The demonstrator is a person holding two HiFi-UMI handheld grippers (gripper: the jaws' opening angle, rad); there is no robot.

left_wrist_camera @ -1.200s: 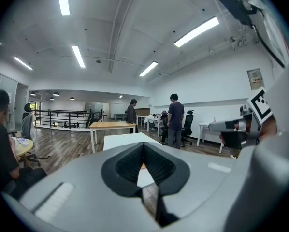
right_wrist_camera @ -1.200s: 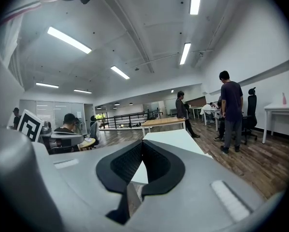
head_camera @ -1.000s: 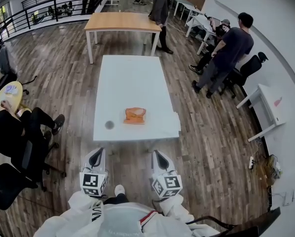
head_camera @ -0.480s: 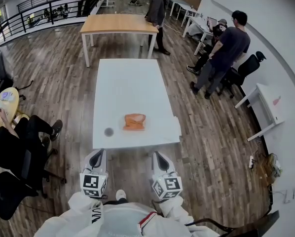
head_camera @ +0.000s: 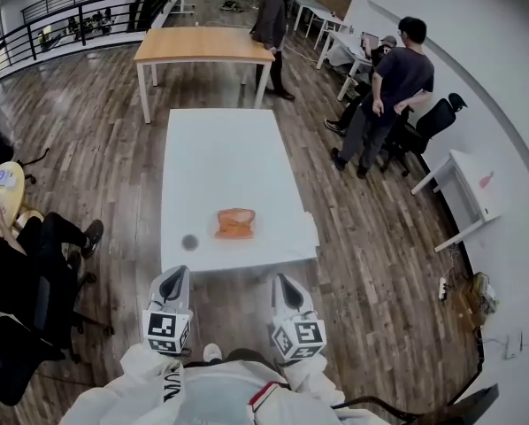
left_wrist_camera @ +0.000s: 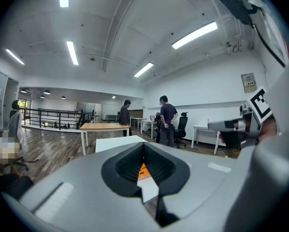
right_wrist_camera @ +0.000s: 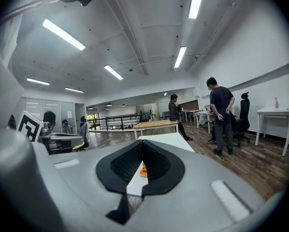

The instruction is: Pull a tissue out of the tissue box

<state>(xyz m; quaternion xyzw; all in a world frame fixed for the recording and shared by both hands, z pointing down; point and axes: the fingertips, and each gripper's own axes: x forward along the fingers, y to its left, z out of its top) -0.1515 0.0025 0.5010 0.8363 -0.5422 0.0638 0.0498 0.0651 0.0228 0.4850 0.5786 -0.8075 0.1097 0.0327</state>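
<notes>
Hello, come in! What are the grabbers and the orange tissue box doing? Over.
Left gripper and right gripper both shut, empty, short of table. Tissue box untouched near front edge. Nothing between; small dark disc left of box.

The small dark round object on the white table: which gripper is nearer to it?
Left. The left gripper is short of the white table edge, almost in line with the small dark round object; the right gripper is also short, but well to its right.
</notes>
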